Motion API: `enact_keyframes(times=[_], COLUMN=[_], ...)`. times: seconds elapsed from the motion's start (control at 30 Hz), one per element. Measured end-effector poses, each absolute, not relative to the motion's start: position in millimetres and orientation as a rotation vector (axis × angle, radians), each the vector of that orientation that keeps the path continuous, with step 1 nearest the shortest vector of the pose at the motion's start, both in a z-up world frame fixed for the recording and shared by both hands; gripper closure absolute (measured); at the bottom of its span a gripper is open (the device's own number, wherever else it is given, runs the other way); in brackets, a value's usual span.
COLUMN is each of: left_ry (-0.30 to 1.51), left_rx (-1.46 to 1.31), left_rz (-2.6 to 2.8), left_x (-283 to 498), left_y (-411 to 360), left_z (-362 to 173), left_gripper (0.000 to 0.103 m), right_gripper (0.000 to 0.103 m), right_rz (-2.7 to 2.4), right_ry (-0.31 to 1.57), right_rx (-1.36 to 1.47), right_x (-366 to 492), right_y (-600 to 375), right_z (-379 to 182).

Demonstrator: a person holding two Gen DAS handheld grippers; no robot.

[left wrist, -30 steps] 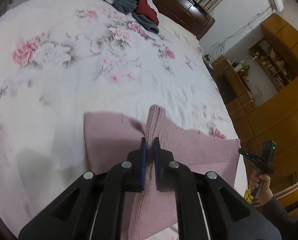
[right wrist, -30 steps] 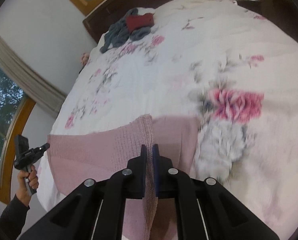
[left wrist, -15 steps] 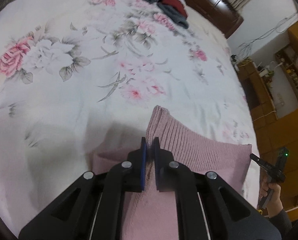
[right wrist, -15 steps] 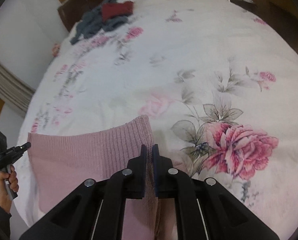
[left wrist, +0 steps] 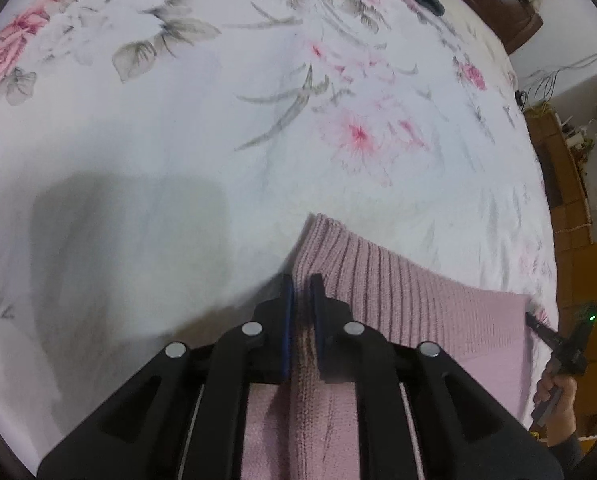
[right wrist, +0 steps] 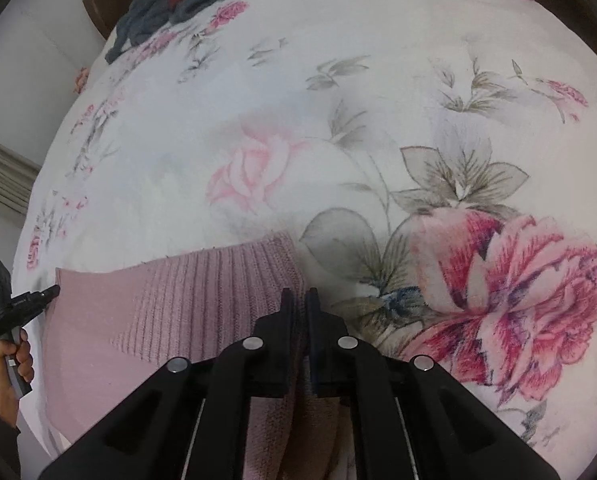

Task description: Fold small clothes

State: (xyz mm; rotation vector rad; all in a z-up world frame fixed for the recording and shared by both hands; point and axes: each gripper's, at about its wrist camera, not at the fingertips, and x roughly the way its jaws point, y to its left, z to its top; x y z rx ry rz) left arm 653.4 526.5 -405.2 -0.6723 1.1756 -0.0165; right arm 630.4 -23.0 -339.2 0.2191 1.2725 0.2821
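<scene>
Tongs on both sides pinch the pink knit garment (left wrist: 410,296). Left tongs (left wrist: 301,292) and right tongs (right wrist: 298,300) grip its ribbed edge over the floral bed (left wrist: 178,140).

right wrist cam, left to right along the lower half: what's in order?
Hand holding the left gripper → pink knit garment → right gripper shut on its edge → big red rose print on the bedspread.

Soft dim light, blurred fisheye edges
</scene>
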Motion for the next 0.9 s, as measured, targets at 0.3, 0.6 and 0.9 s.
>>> enact_keyframes(times=[0.3,0.6,0.9], left_ry=[1.198,1.149,1.239], left_rx=[-0.682,-0.715,-0.669], left_rz=[-0.184,-0.252,-0.229], left_x=[641.6,620.7,576.6], left_y=[495.1,505.3,493.8], left_z=[-398.2,-383.4,-410.3], left_gripper=[0.087,0.093,0.103], right_gripper=[0.087,0.098,0.103], right_rz=[0.377,0.380,0.447], right_ry=[1.241,1.269,1.314], right_rx=[0.419,0.444,0.469], right_x=[615.3,595.8,548.5], right_y=[-30.7,-37.3,-31.9], right_z=[-314.7,-318.1,-338.0])
